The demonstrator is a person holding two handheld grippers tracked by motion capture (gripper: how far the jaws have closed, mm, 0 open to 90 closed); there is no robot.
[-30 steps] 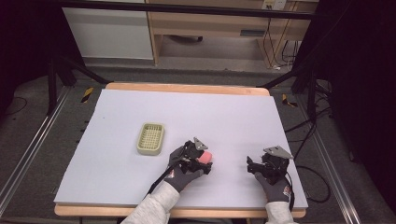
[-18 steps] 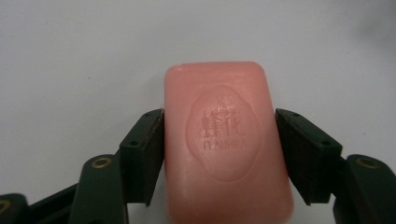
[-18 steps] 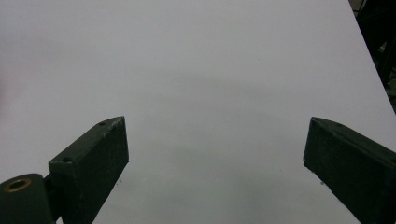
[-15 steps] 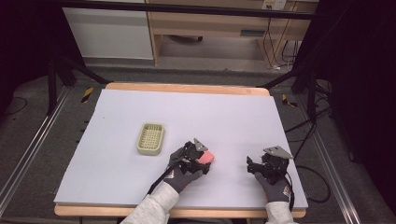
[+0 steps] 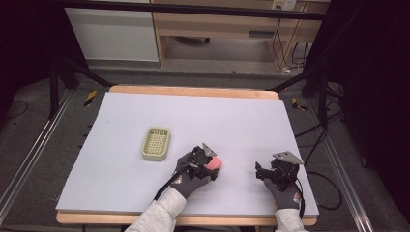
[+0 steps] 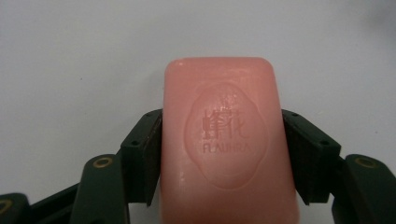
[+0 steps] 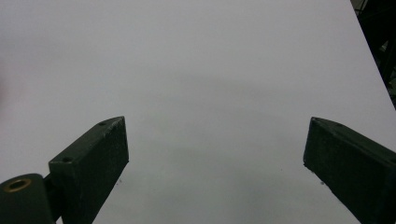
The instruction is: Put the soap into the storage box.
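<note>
The left gripper (image 5: 209, 163) holds a pink soap bar (image 6: 227, 140), its black fingers (image 6: 144, 154) pressed against the two long sides of the bar, so the bar's long axis runs straight out along the gripper's own line and its far end juts past the fingertips. In the left gripper view the stamped oval on the bar's broad face looks up at the camera, and pale desk (image 6: 74, 56) lies beyond the bar; whether the bar is lifted or just resting on the surface cannot be told. In the high view the soap bar (image 5: 214, 163) sits near the front middle of the desk (image 5: 232, 121), and the pale yellow slatted soap dish (image 5: 156, 143) lies near it, to the left and a little farther from the person, with its long axis running roughly away from the person. The likely move is to carry the bar over to the dish, and that turns on this: the dish lies off to the gripper's left side, not ahead of the fingers, so the hand would need to swing that way and bring the bar's long axis in line with the dish's. The left hand is clearly the nearer one. The right gripper (image 5: 267, 170) rests well apart at the front right, its fingers (image 7: 91, 161) spread wide with nothing between them.
</note>
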